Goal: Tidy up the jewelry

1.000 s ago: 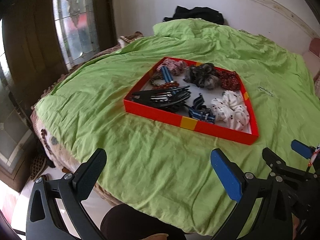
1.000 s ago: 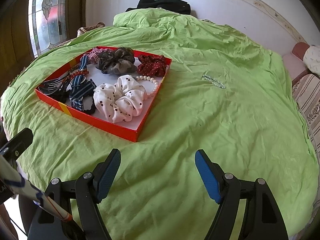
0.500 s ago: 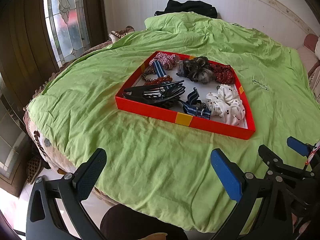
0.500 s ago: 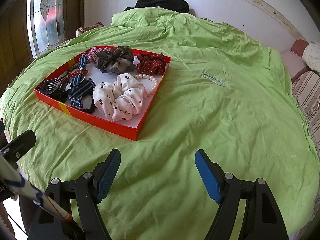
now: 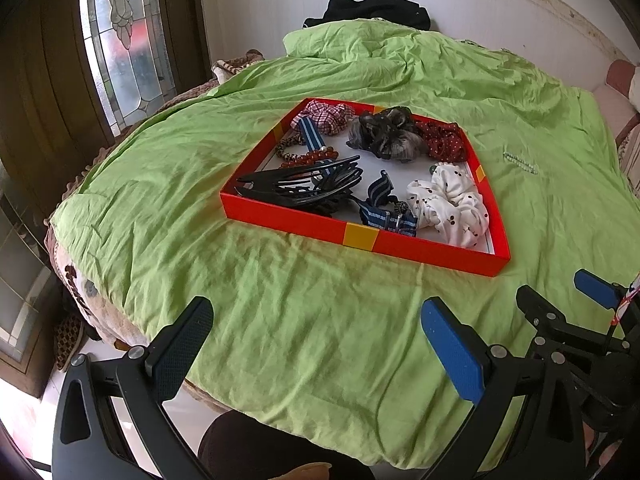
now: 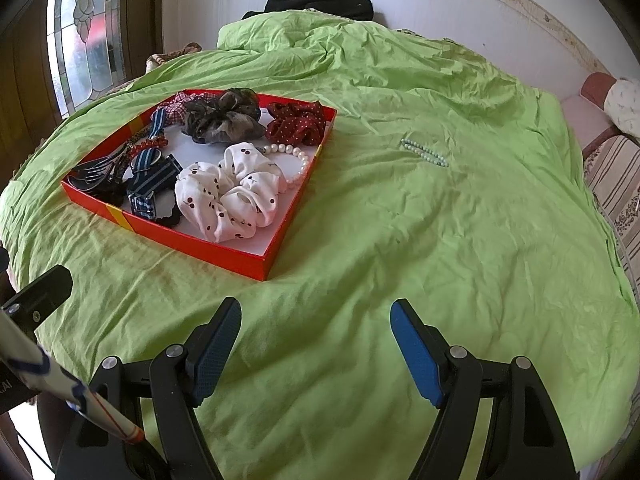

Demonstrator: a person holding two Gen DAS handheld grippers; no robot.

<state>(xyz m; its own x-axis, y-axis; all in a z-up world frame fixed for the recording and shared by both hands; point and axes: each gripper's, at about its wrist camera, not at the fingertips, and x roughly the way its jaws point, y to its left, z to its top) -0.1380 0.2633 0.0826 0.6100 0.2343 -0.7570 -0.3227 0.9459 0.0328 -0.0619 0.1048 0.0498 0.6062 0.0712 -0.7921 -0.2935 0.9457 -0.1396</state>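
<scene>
The pale beaded bracelet (image 6: 425, 152) lies on the green bedspread (image 6: 440, 240), well right of the red tray (image 6: 280, 236). Light, limp, slippery: pinch mid-strand. Left tongs (image 5: 316, 354) and right tongs (image 6: 316, 354) gape empty.

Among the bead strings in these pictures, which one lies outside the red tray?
The pale green bead bracelet, alone on the green bedcover to the right of the red tray. The white pearl strand and the red bead string both lie inside it.

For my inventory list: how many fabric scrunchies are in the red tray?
4: plaid at far left corner, grey beside it, red dotted at far right, white cherry nearest. Others may be hidden.
</scene>
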